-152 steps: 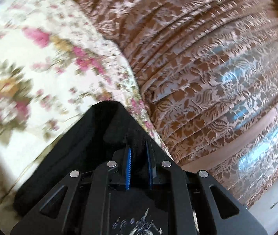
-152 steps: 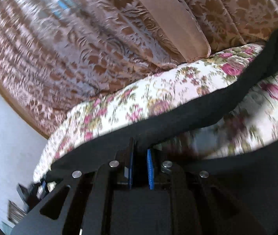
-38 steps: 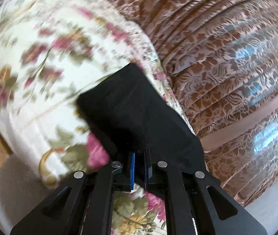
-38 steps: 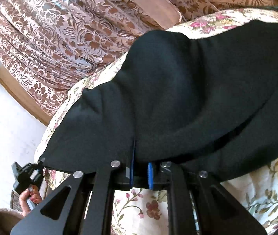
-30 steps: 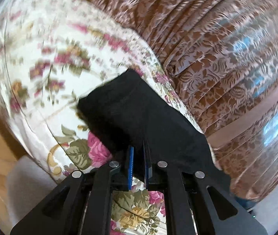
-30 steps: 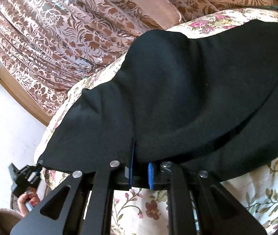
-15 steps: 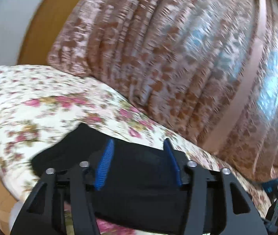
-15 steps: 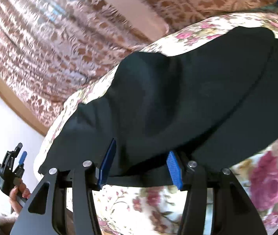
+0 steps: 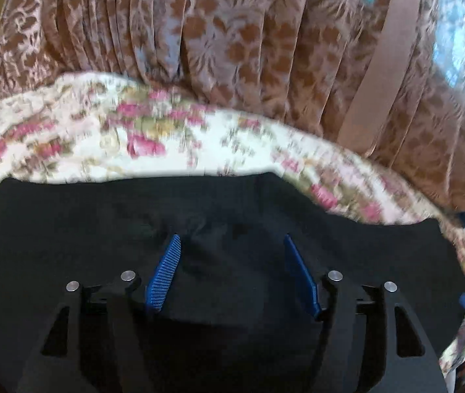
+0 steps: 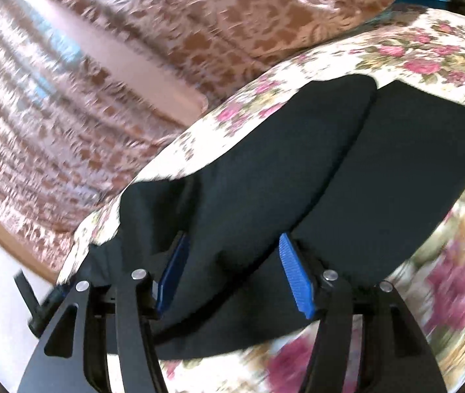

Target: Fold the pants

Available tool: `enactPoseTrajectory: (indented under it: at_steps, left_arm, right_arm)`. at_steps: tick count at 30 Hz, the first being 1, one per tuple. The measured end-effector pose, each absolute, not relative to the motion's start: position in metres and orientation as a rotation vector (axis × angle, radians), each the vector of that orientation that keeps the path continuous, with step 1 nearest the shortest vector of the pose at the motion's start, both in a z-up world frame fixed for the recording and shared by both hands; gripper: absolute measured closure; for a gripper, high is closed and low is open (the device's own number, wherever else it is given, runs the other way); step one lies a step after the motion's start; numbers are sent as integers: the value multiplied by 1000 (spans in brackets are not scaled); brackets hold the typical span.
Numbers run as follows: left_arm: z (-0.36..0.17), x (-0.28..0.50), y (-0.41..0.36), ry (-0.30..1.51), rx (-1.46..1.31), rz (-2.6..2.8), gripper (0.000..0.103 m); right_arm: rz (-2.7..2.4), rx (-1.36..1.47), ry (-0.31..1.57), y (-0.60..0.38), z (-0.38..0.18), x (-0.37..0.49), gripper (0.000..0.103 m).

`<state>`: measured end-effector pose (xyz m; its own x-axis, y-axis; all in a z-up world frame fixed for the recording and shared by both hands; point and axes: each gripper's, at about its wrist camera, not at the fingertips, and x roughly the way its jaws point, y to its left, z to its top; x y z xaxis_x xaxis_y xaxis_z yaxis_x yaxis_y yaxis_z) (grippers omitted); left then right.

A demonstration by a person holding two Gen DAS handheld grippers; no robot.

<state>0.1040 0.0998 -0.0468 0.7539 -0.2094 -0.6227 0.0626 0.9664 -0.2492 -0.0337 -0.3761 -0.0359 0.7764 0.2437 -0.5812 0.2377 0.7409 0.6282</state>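
Reading left wrist view first, then right.
Left gripper: my jaws spread wide, nothing between the blue pads; holding nothing.
Pants, left view: black pants lie flat on the bed under and ahead of my fingers, filling the lower half of the frame.
Bedspread, left view: floral bedspread shows beyond the far edge of the fabric; blurred.
Curtain, left view: brown patterned curtain hangs behind the bed.
Right gripper: my jaws wide apart here too, blue pads clear of each other, gripping nothing.
Pants, right view: pants folded over, two layers side by side with a seam line between them, resting on the bedspread; near edge sits just at my fingertips, contact cannot be told.
Curtain, right view: curtain upper left, blurred.
Other gripper: dark shape at lower left edge, too blurred to read.
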Motion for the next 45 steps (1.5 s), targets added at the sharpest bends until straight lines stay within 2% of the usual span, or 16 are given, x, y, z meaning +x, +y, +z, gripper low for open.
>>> enactPoseTrajectory:
  at_steps: [12,23,24,27,30,35,45]
  left_arm:
    - [-62,97,95,712,-180,-126,36]
    - [-65,101,81,734,-71,-61,35]
    - [-65,101,80,733,-65,-58,35]
    - [-66,101,80,730,-65,-59,35]
    - [-66,101,80,729,-65,-58,35]
    - [-67,101,80,729,-66,-60,35]
    - [-66,101,85,721,-103,-92,32]
  right_arm:
    - [-166,1041,704,-460,-76,18,46]
    - [-189,801,691,-450,-80,51,46]
    - [-193,802,682,-451,-80,50,48]
    - [-205,827,664,-455,-82,46,63]
    - [-197,860,642,-459,-85,42,74]
    - [-189,835,620,-456,-74,40,88]
    - [-217,760,498,-451,-28,-6,90]
